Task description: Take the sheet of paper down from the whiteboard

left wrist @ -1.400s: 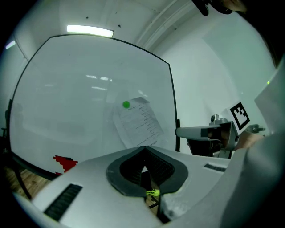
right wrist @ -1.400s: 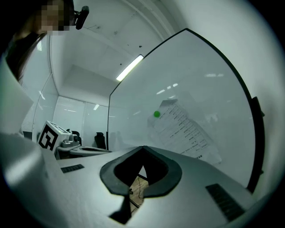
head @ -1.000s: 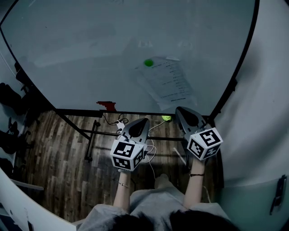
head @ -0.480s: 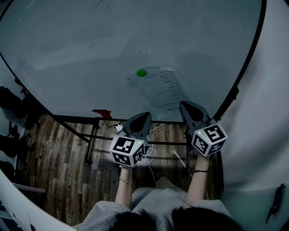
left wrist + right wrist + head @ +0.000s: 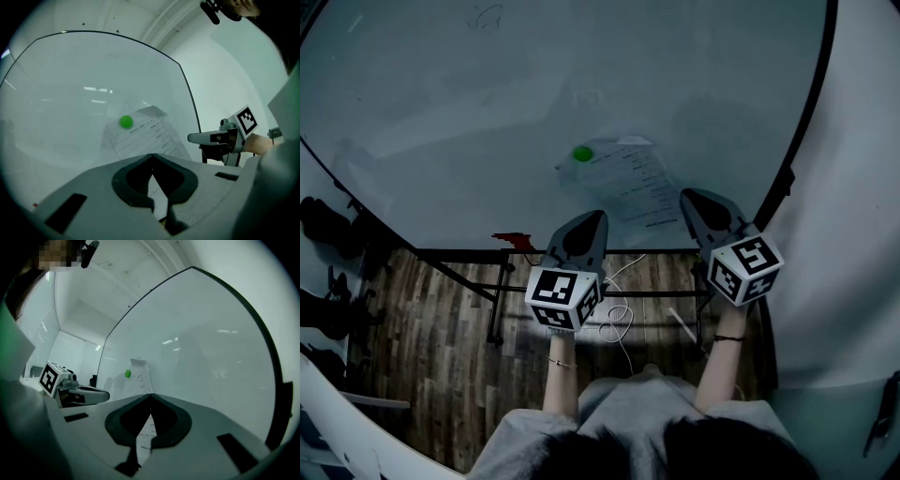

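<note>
The left gripper has its jaws pressed together, tips meeting, with nothing between them. The right gripper looks the same in its own view: tips touching and empty, the print seen through its window being the sheet beyond. Both point level at the whiteboard, side by side, near it but not touching it.

The sheet of paper hangs on the board's lower right part, tilted, with its lower end between the two grippers in the head view. One round green magnet pins its upper left corner. The top right corner seems to curl off the surface.

The sheet is probably light, limp and easy to tear or crease. With only one pin it would likely swing or drop once the magnet goes. The magnet is small, smooth and likely slippery between the jaws. A sensible hold is a pinch on a free edge, low down or at the lifted corner, while the other gripper pulls the magnet off. Both sets of jaws must spread first.

The black frame runs just right of the sheet and the bottom rail just beneath it, so the right gripper has less room. Bare board lies open to the left and above. A small red thing sits on the rail well left, and cables lie on the wooden floor below.
</note>
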Demonstrator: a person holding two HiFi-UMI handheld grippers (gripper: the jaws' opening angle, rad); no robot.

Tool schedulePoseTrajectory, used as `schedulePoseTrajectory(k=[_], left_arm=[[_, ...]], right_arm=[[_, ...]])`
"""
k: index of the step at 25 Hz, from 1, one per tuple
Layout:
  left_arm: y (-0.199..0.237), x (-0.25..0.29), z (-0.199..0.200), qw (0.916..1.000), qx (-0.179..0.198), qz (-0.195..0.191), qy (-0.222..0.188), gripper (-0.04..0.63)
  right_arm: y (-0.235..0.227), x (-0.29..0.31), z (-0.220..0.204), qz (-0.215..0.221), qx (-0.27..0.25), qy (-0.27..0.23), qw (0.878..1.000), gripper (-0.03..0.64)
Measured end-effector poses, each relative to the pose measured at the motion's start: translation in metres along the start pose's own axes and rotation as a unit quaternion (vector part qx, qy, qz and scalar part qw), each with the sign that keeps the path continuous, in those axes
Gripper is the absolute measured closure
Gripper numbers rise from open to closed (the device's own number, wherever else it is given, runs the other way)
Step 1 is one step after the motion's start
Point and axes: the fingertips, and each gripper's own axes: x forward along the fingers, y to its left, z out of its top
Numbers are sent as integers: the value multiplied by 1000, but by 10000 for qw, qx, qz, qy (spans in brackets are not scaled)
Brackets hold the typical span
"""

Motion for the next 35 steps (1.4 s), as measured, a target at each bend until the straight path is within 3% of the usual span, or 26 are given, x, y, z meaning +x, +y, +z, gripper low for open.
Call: schedulePoseTrajectory(k=[12,18,35], left_arm=[[21,12,25,9987,291,404,-73,589],[30,17,32,9968,508,620,-59,583],[48,37,66,9913,838,980,-246,460]], right_arm=[[0,9,3,-43,-159,242,9996,614],[-1,13,-2,-85,-172,332,9993,566],[-4,29,-7,100,-199,472,9986,532]])
